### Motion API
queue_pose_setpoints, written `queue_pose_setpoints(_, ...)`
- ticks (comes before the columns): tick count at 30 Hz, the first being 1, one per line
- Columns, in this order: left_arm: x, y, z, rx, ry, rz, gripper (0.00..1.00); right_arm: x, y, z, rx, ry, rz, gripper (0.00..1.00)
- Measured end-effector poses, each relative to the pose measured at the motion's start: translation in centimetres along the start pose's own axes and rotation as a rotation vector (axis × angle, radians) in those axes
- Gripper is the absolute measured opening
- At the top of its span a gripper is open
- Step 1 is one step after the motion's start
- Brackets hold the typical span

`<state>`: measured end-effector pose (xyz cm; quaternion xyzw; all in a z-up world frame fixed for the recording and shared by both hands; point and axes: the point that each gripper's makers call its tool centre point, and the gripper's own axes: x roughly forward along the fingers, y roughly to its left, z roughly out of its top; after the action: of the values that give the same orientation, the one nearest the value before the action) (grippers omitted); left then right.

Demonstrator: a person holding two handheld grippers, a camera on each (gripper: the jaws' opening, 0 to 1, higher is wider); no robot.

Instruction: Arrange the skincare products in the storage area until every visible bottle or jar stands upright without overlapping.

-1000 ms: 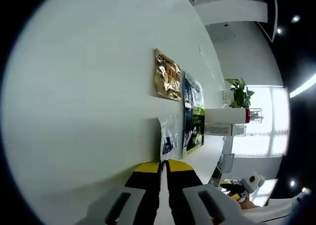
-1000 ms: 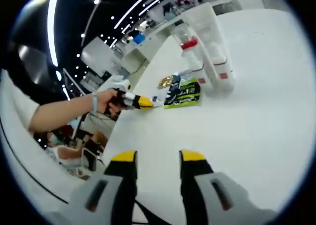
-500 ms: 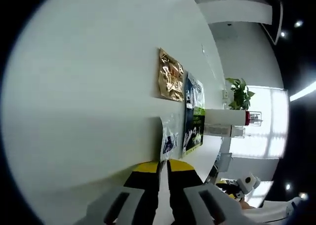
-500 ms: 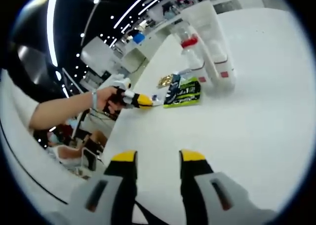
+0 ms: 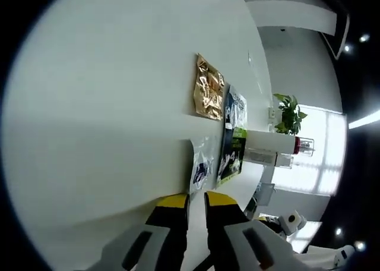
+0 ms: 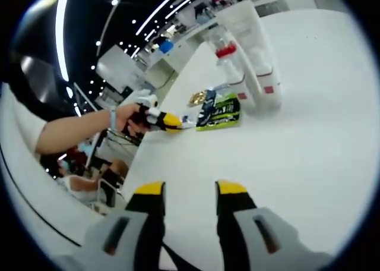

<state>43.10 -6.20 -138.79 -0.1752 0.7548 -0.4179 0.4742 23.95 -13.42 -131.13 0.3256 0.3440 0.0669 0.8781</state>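
Three flat sachets lie in a row on the white table (image 5: 101,104): a gold one (image 5: 208,95), a dark and green one (image 5: 233,140), and a small clear one with blue print (image 5: 200,164). My left gripper (image 5: 196,201) sits at the clear sachet's near edge, its yellow tips a narrow gap apart and nothing between them. In the right gripper view the same gripper (image 6: 171,122) touches the clear sachet (image 6: 187,122). Behind the green sachet (image 6: 221,112) stand a white tube (image 6: 255,45) and a red-collared bottle (image 6: 230,66). My right gripper (image 6: 190,189) hovers open over bare table.
A person's hand (image 6: 129,119) and forearm hold the left gripper at the table's edge. A potted plant (image 5: 289,112) stands beyond the bottles (image 5: 270,141). Bare white tabletop spreads between my right gripper and the sachets. Shelves and ceiling lights lie far behind.
The left gripper's tips, pressed together on the clear sachet's edge before, have parted a little. The left view has shifted slightly. The right gripper has stayed still.
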Motion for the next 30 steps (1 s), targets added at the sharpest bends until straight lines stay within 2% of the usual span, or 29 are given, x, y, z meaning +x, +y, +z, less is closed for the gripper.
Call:
queue_pose_setpoints(8,-0.4,0.1,0.1,-0.019,-0.004,0.012,0.11,-0.2,0.0,-0.1,-0.001,-0.005,-0.003,0.31)
queue_pose_setpoints(17,-0.9,0.4,0.0,-0.001,-0.016,0.029,0.13,-0.3,0.3,-0.2,-0.002,-0.01,-0.003,0.31)
queue_pose_setpoints(25,-1.7,0.6,0.5,0.044,-0.076,0.04,0.15,-0.3,0.7,-0.3,-0.009,-0.01,-0.002,0.31)
queue_pose_setpoints(27,-1.9,0.8,0.7,0.081,-0.112,0.052,0.15,-0.3,0.8,-0.3,-0.013,-0.01,-0.001,0.31)
queue_pose_setpoints(28,-2.0,0.9,1.0,0.122,-0.151,0.057,0.15,-0.2,0.9,-0.3,-0.015,-0.009,0.0,0.31)
queue_pose_setpoints(30,-2.2,0.9,0.5,0.12,-0.167,0.063,0.15,-0.1,1.1,-0.2,-0.018,-0.009,0.003,0.31)
